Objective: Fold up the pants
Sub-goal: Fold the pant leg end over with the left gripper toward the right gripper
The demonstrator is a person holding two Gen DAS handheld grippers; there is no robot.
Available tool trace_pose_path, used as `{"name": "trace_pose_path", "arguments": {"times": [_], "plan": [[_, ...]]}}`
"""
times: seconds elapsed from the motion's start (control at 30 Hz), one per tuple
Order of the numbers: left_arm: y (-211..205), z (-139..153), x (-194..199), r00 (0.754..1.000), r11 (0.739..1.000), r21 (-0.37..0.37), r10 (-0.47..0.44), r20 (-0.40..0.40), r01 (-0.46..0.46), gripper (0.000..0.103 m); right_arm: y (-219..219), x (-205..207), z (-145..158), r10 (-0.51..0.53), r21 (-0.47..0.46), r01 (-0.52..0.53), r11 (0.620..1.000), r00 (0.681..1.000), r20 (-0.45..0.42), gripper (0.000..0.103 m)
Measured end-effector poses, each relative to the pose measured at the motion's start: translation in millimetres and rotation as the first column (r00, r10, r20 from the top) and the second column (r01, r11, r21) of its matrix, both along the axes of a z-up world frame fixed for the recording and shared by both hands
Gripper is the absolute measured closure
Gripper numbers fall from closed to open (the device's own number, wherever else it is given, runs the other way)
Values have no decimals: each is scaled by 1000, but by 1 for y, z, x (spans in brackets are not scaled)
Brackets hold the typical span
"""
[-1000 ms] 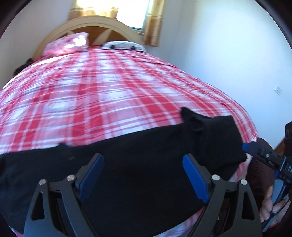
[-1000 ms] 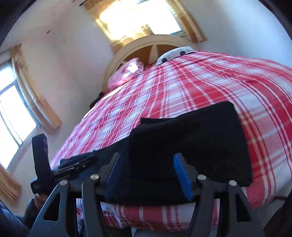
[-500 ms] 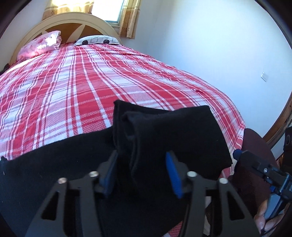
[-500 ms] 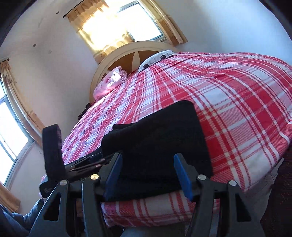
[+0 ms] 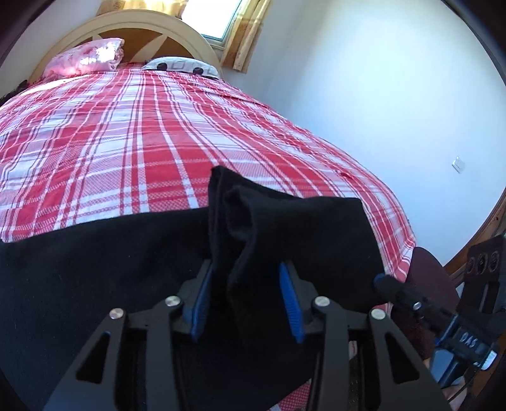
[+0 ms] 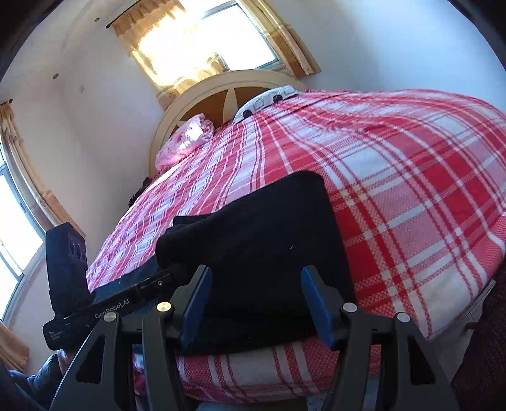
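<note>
Black pants (image 5: 95, 268) lie along the near edge of the red plaid bed (image 5: 142, 132). Their right end is folded over into a thick flap (image 5: 310, 240). My left gripper (image 5: 246, 297) is closed around the raised left edge of that flap, with cloth between its blue pads. In the right wrist view the folded flap (image 6: 259, 240) lies on the bed. My right gripper (image 6: 256, 303) is open at the flap's near edge, with cloth between its spread fingers. The left gripper's body (image 6: 104, 309) shows at the left of that view.
A pink pillow (image 5: 85, 60) and a patterned white pillow (image 5: 180, 66) lie against the headboard (image 5: 126, 28) at the far end. A white wall is on the right. A dark red seat (image 5: 430, 284) stands by the bed's near right corner.
My left gripper has moved right from the flat pants to the folded flap and has closed on its edge. My right gripper has stayed open at the flap's near edge.
</note>
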State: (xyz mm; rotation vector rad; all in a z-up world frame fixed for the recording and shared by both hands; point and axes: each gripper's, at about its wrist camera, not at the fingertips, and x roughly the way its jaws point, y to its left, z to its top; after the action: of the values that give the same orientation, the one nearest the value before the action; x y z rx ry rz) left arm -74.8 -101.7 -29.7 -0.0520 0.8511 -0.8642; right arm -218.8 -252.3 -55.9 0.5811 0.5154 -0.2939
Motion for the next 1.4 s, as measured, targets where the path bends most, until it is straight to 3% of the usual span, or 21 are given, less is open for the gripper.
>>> {"name": "trace_pose_path", "arguments": {"times": [0.03, 0.07, 0.1, 0.17, 0.23, 0.37, 0.57, 0.7, 0.83, 0.93, 1.0, 1.07, 1.13, 1.2, 1.27, 1.3, 1.33, 1.4], "plan": [[0, 0, -1, 1000, 1000, 1, 0, -3, 0, 59, 0, 2, -3, 5, 10, -5, 1000, 1000, -7, 42], [0, 1, -2, 1000, 1000, -1, -5, -11, 5, 66, 0, 3, -5, 6, 16, -6, 1000, 1000, -13, 42], [1, 3, -5, 1000, 1000, -15, -20, -18, 20, 84, -1, 3, -9, 8, 24, -8, 1000, 1000, -19, 42], [-1, 6, -11, 997, 996, -42, -74, -22, 73, 92, -2, 3, -13, 5, 37, -4, 999, 1000, -24, 42], [-3, 8, -14, 995, 994, -53, -101, -18, 100, 93, -5, 2, -16, -1, 46, 2, 999, 1000, -16, 42], [4, 9, -5, 992, 991, -104, -92, -90, 82, 94, -4, 3, -15, -3, 34, 4, 999, 1000, -19, 42], [50, 54, 6, 986, 965, -261, -62, -153, 20, 94, 1, 0, 6, 18, 12, -18, 1000, 1000, 14, 42], [87, 68, -6, 992, 973, -227, 17, -129, -46, 94, 19, 11, 20, 91, 2, -91, 996, 995, 34, 42], [121, 35, -12, 974, 985, -68, 143, -176, -157, 94, 46, 32, 16, 174, -11, -174, 985, 985, 6, 42], [148, -5, -9, 940, 968, 22, 248, -235, -250, 94, 63, 49, 1, 230, 9, -229, 973, 972, -47, 42], [163, -32, -5, 911, 961, 21, 268, -313, -275, 91, 72, 59, -6, 259, 17, -258, 966, 962, -83, 42], [174, -50, -1, 891, 954, -61, 249, -380, -292, 85, 85, 66, -7, 291, -1, -293, 956, 950, -115, 42], [176, -54, 1, 888, 953, -90, 233, -396, -290, 84, 98, 74, 1, 318, -58, -327, 943, 940, -127, 42], [172, -54, 2, 905, 961, -99, 205, -373, -259, 82, 113, 84, 14, 366, -113, -378, 919, 924, -112, 42], [169, -50, 4, 925, 970, -98, 178, -335, -222, 80, 130, 97, 27, 426, -177, -439, 881, 898, -107, 53], [167, -50, 4, 936, 975, -93, 164, -311, -201, 80, 145, 108, 32, 478, -219, -491, 843, 871, -112, 71], [165, -50, 4, 943, 979, -88, 152, -295, -185, 80, 155, 118, 34, 509, -240, -524, 817, 851, -129, 77], [164, -49, 3, 948, 981, -87, 141, -285, -172, 80, 177, 142, 29, 563, -259, -592, 763, 806, -182, 77]]}}
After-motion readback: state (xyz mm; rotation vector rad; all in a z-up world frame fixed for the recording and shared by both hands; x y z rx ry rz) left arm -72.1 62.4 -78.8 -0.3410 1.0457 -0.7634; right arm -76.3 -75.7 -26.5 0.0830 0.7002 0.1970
